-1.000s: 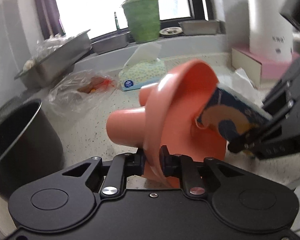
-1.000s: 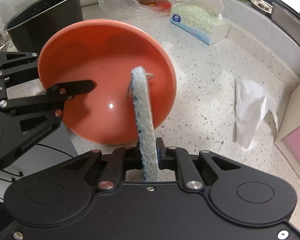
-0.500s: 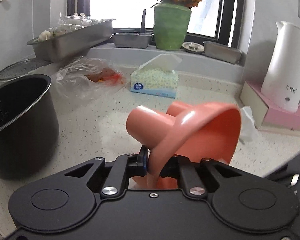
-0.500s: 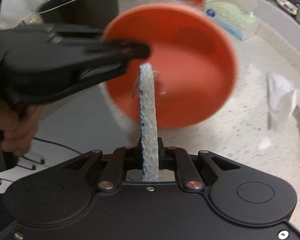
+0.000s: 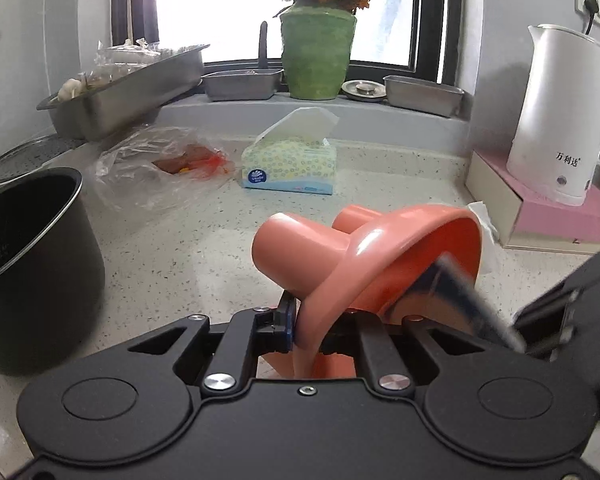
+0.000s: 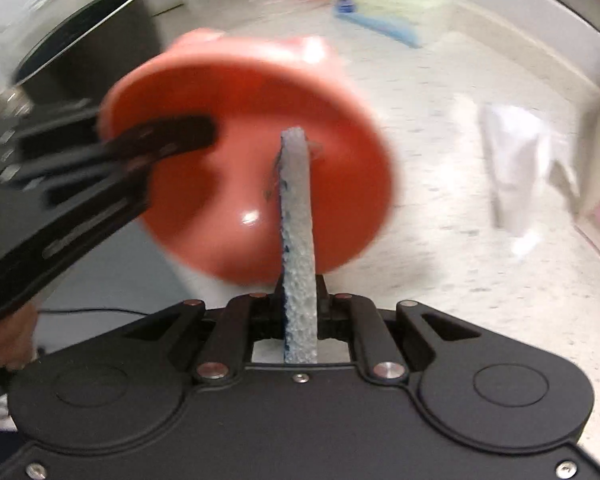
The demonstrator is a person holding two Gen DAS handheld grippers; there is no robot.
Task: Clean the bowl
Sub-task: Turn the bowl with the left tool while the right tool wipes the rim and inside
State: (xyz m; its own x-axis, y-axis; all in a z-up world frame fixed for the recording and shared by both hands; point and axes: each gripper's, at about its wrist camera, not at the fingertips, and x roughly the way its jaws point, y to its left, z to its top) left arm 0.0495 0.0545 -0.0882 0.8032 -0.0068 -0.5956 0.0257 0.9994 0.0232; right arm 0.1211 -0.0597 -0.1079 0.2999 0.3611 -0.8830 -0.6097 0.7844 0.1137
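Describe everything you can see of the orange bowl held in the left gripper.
The glossy orange plastic bowl is round, with a tall cylindrical foot and a thin flaring rim. It is held off the speckled countertop, tipped on its side with its opening turned toward the right gripper. The left gripper has its jaws shut on the rim, one finger inside the bowl. The blue-and-white sponge, clamped in the right gripper, reaches into the cavity, seemingly against the inner wall. The inside looks smooth, with one bright highlight; blur hides any dirt.

Coral bowl up off the counter, tipped on its side!
The footed orange-pink bowl [image 5: 384, 256] is glossy, rim pinched low at the near edge, foot pointing away to the left, with a thin blue-and-white sponge [image 6: 298, 236] standing edge-on inside its hollow.
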